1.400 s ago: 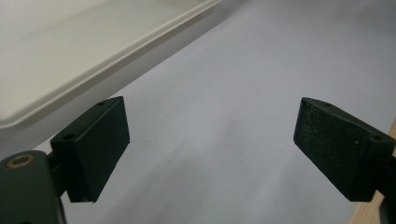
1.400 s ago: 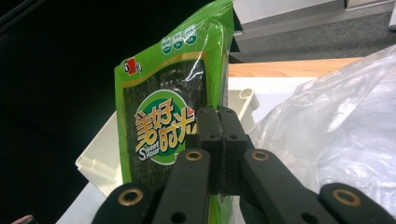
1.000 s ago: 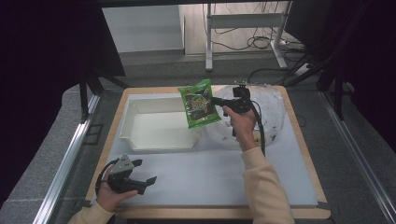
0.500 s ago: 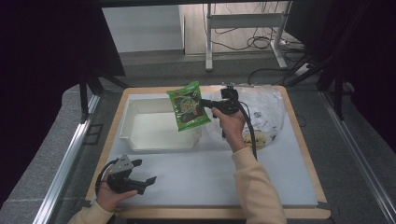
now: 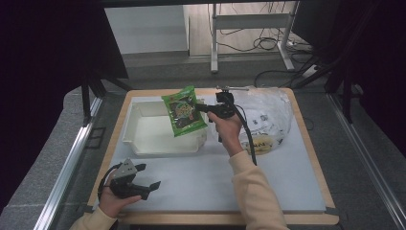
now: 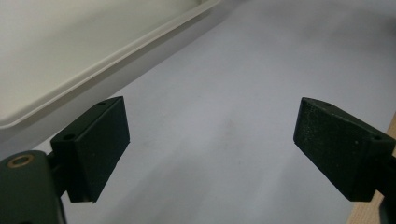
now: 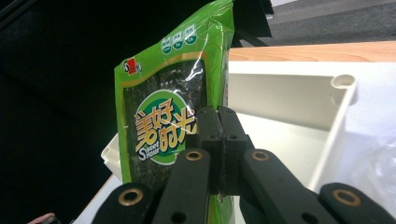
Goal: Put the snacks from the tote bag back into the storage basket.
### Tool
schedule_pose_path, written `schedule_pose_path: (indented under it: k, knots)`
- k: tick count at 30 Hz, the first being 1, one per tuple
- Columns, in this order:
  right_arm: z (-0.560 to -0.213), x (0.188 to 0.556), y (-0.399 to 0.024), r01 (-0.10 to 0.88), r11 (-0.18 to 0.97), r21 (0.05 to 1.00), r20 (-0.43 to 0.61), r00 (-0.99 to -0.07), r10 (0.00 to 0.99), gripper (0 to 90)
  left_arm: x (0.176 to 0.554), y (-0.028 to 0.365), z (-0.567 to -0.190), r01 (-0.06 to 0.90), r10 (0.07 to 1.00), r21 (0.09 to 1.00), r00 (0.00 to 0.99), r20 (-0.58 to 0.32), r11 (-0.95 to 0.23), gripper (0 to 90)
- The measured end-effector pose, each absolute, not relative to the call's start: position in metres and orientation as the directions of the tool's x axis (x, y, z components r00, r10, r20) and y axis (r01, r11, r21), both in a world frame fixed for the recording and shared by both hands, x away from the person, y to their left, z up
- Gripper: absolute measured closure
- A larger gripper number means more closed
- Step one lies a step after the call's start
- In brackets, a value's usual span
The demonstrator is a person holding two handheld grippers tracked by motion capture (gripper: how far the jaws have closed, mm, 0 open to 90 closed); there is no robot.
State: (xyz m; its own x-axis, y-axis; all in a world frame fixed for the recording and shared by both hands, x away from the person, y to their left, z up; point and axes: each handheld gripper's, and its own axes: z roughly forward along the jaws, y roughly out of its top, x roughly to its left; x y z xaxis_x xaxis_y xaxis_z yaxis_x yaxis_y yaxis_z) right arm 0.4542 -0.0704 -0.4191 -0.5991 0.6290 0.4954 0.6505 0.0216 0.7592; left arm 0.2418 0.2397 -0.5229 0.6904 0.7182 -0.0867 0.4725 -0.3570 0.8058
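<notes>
1. The green pack [image 5: 184, 111] hangs in the air over the right end of the white tub [image 5: 143, 139]. It is tilted, with its top toward the far left.
2. In the right gripper view the pack [image 7: 159, 130] shows a round logo and dark seaweed through a clear window.
3. The pack looks light and thin. I think it is soft and crinkly, and the sheets inside could snap if they get squeezed hard.
4. The shiny film looks slippery. The best place to hold it is a flat sealed edge, not the puffy middle.
5. The right claw [image 5: 203, 108] is pinched tight on the right edge of the pack. In its own view the two jaws meet with the film between them [image 7: 218, 135].
6. The right hand [image 5: 225, 128] holds that claw above the near right corner of the tub.
7. The tub is empty inside. It sits on the far left part of the white mat [image 5: 268, 177].
8. A clear bag [image 5: 268, 115] lies just right of the tub, at the far right of the mat. It has some things in it, but I cannot tell what they are.
9. The left claw [image 5: 146, 184] rests near the left front corner of the mat, well away from the pack. Its jaws are wide open and hold nothing [image 6: 212, 154].
10. The mat lies on a wood table [image 5: 215, 219].
</notes>
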Motion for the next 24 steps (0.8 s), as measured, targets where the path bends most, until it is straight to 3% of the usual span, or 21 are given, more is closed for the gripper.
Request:
schedule_pose_path:
  k: [24]
  knots:
    - [-0.428, 0.456, -0.022, 0.661, 0.064, 0.747, 0.493, -0.617, 0.613, 89.6, 0.242, 0.240, -0.522, 0.470, 0.716, 0.807, 0.693, -0.088, -0.356, 10.7]
